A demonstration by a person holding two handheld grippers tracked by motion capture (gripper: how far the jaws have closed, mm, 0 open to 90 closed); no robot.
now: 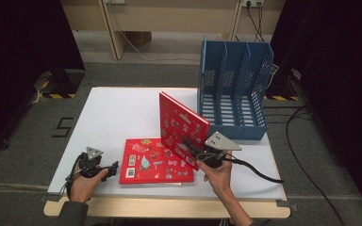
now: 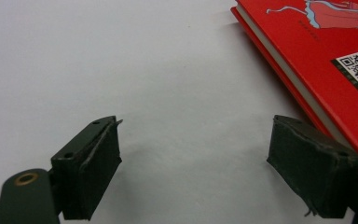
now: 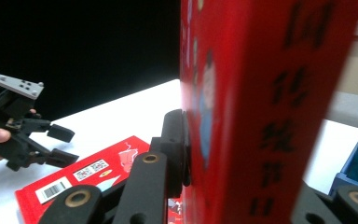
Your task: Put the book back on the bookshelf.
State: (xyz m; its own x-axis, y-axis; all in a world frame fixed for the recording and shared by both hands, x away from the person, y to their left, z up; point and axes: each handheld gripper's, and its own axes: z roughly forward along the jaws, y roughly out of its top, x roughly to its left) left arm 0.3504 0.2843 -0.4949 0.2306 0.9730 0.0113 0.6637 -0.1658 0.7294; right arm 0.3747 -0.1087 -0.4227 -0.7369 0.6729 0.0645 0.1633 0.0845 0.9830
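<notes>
**K:** Book (image 1: pixel 183 128) status: red hardcover, standing upright on the white table (image 1: pixel 113 113), one lower corner down, cover facing left and toward the person. Right gripper (image 1: pixel 199 154) is clamped on it near its lower right edge; in the right gripper view one pad sits flat on the cover, spine lettering running vertically right in front of the lens.

**M:** Where's the target from there?

**K:** My read is the blue file rack (image 1: pixel 233 89). It sits behind and to the right of the held book, near but apart, slots open toward the person. The book's long axis is vertical, roughly in line with the dividers, so it needs a shift back-right more than a turn.

**M:** Other book?

**K:** Second red book (image 1: pixel 155 161) lies flat, back cover up with barcode showing, just left of the upright one. Its long axis runs left-right.

**M:** Left side?

**K:** Left gripper (image 1: pixel 107 168) rests on the table just beside the flat book's left edge, jaws wide, nothing between them. Nearer hand for that book.
</notes>
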